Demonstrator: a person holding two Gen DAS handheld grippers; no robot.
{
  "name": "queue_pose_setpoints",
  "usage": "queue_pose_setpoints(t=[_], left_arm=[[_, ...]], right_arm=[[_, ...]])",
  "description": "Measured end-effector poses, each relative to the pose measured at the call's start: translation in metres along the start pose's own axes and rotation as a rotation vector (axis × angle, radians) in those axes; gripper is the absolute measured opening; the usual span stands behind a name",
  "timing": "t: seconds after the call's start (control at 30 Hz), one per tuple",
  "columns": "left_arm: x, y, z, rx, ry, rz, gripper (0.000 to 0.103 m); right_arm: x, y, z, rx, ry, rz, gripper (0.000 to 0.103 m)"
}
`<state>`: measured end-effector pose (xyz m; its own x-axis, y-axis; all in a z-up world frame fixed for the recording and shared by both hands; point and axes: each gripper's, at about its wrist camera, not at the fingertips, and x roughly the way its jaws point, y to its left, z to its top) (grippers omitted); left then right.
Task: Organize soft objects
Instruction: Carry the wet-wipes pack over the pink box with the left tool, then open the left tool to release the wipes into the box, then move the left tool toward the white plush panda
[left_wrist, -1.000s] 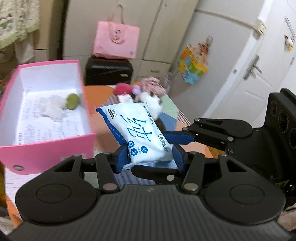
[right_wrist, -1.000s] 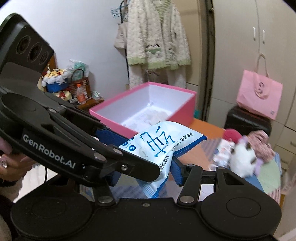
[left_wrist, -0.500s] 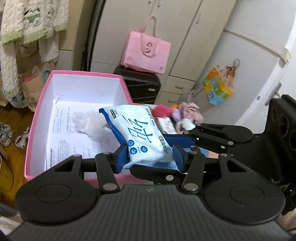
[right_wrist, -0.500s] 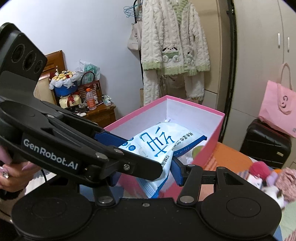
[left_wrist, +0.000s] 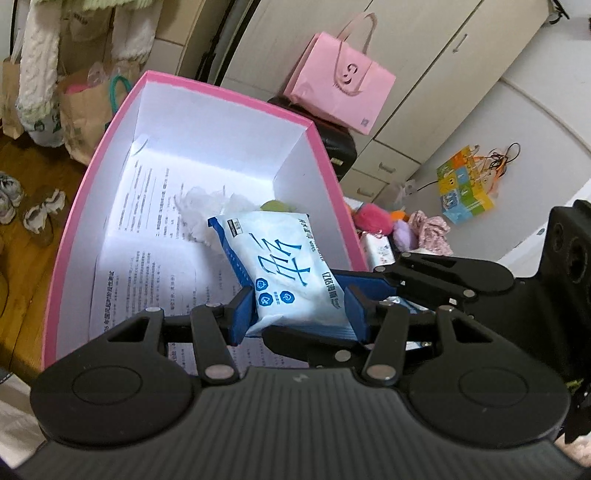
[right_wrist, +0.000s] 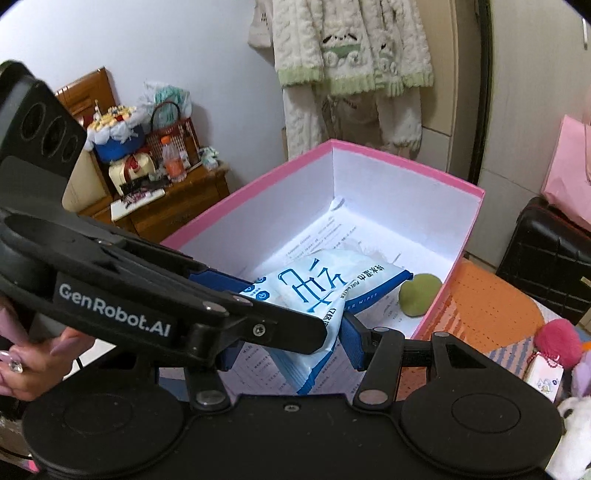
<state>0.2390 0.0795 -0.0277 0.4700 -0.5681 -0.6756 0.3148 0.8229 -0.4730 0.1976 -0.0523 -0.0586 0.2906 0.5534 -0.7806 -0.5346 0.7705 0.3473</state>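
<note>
A blue-and-white wipes pack (left_wrist: 280, 266) (right_wrist: 321, 284) hangs over the inside of the open pink box (left_wrist: 325, 155) (right_wrist: 406, 158). My left gripper (left_wrist: 299, 314) is shut on its near end, with blue pads on both sides. My right gripper (right_wrist: 291, 350) is shut on the same pack from the other side. The left gripper's black arm crosses in front of the right gripper's left finger and hides it. In the box lie printed paper, a white fluffy piece (left_wrist: 199, 210) and a green soft lump (right_wrist: 419, 295).
Soft toys and a pink pompom (left_wrist: 373, 218) (right_wrist: 557, 339) lie on the patterned tabletop right of the box. A pink bag (left_wrist: 340, 85) sits on a black suitcase (right_wrist: 546, 258) behind. A wooden nightstand (right_wrist: 166, 199) stands at the left. A person's hand (right_wrist: 37, 354) holds the left gripper.
Both grippers have carried the pack leftward from above the table to over the box, and lower. Both grips look the same as before.
</note>
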Motion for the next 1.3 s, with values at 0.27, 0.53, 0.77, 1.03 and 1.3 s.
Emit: queue_pose_setpoints(t=[0.27, 0.53, 0.77, 1.03, 1.3], left_arm=[[-0.001, 0.002, -0.006, 0.018, -0.007, 0.045, 0.053], [-0.028, -0.013, -0.016, 0.096, -0.054, 0.068, 0.055], [-0.064, -0.036, -0.02, 0.174, -0.077, 0.081, 0.056], [-0.097, -0.073, -0.029, 0.268, -0.083, 0.07, 0.059], [-0.113, -0.104, -0.037, 0.321, -0.09, 0.018, 0.062]], right_arm=[[0.016, 0.014, 0.003, -0.096, 0.075, -0.097, 0.063], [-0.003, 0.025, -0.005, -0.143, 0.063, -0.169, 0.063], [-0.039, 0.036, -0.012, -0.148, 0.006, -0.194, 0.063], [-0.089, 0.04, -0.023, -0.156, -0.054, -0.197, 0.065], [-0.154, 0.014, -0.038, -0.073, -0.131, -0.17, 0.065]])
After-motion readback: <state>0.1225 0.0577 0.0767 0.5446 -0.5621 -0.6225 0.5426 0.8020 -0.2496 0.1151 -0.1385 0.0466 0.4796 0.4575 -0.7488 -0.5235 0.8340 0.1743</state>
